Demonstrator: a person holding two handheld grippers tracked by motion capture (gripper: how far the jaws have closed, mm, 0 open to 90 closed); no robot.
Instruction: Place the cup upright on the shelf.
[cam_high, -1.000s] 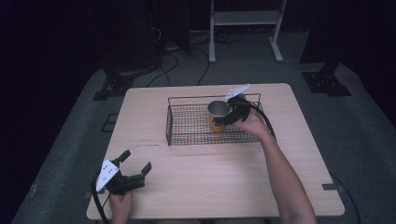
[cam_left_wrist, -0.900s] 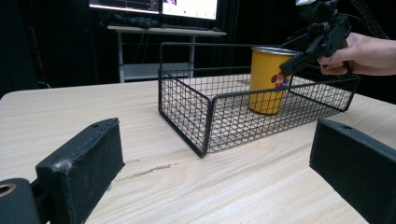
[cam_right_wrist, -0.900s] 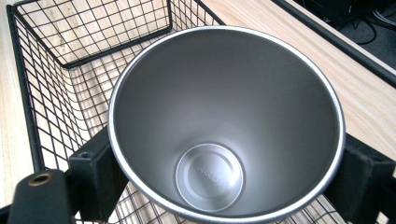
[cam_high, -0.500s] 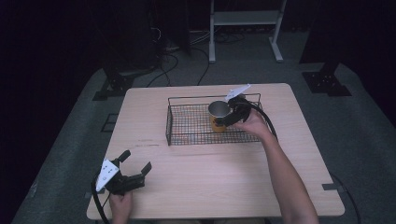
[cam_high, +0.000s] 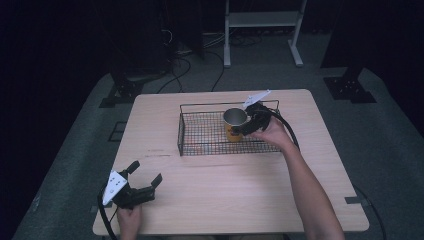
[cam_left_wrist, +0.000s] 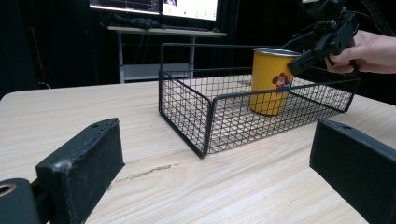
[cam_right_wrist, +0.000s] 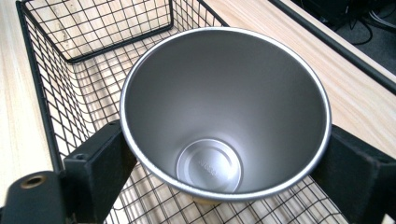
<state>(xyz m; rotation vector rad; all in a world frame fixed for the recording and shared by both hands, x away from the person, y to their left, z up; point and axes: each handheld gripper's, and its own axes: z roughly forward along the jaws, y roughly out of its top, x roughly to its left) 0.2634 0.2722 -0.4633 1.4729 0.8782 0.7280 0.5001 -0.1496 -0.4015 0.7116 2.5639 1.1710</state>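
One table (cam_high: 200, 200) of pale wood grain, squarish with rounded corners, carries everything. On its far half sits one basket (cam_high: 200, 145) — a shallow rectangular tray of thin black wire mesh with a heavier wire rim. One cup (cam_high: 235, 124) stands upright inside the basket, toward its right end: a tapered tumbler, yellow outside with a small cartoon print, bare brushed metal inside with a bright rolled rim and a stamped round bottom.

Two grippers, black with padded block jaws. The right gripper (cam_high: 246, 126) has its jaws clenched on the cup just under the rim, one pad on each side — the cup's base is down at the basket mesh. The left gripper (cam_high: 145, 176) rests near the table's front left corner, well apart from the basket, jaws spread wide and holding nothing.
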